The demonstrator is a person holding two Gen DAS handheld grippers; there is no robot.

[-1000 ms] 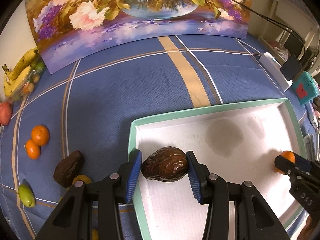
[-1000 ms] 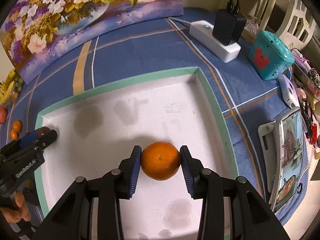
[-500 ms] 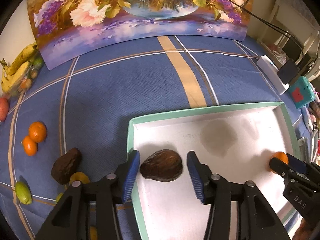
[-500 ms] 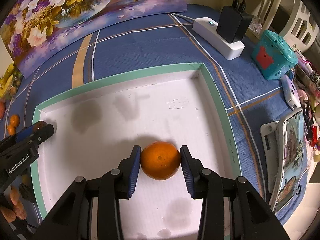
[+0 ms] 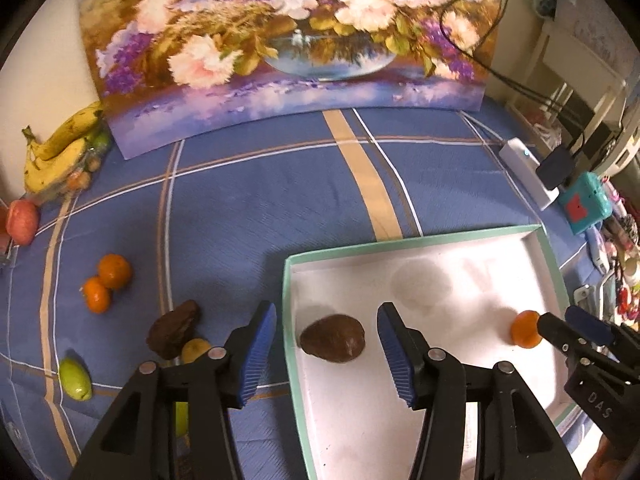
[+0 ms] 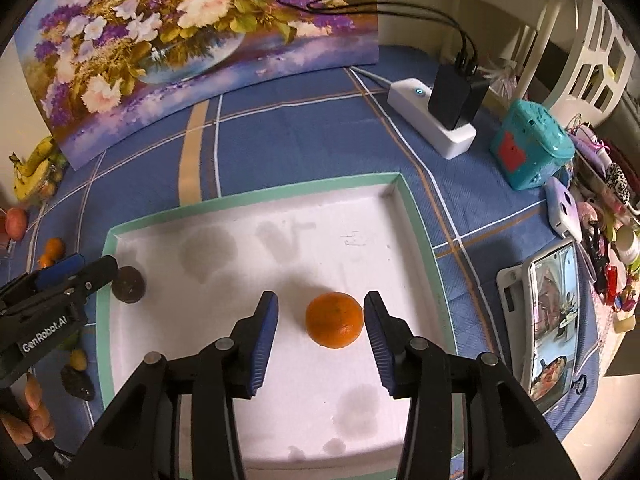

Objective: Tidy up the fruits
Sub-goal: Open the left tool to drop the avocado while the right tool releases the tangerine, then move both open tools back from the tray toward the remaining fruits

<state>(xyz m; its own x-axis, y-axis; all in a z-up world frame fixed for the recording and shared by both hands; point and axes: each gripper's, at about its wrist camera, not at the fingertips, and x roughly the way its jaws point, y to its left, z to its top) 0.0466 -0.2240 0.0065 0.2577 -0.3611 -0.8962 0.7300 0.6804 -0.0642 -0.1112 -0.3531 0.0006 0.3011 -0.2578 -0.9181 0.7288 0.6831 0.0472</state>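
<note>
A white tray with a green rim (image 5: 286,300) (image 6: 416,216) lies on the blue cloth. My left gripper (image 5: 326,354) is open over the tray's left edge, with a dark brown avocado (image 5: 333,343) (image 6: 128,284) resting on the tray floor between its fingers. My right gripper (image 6: 320,328) is open around an orange (image 6: 334,319) (image 5: 526,329) that sits on the tray floor, close to the right finger. Left of the tray lie two small oranges (image 5: 106,282), another brown avocado (image 5: 174,328), a yellow fruit (image 5: 194,350) and a green fruit (image 5: 75,379).
Bananas (image 5: 60,148) and a red fruit (image 5: 22,222) lie at the far left. A flower painting (image 5: 288,52) stands at the back. A white power strip with chargers (image 6: 434,120), a teal box (image 6: 532,144) and a phone (image 6: 554,320) lie to the right of the tray.
Both grippers have opened and drawn back. The avocado and the orange now rest free on the tray floor.
</note>
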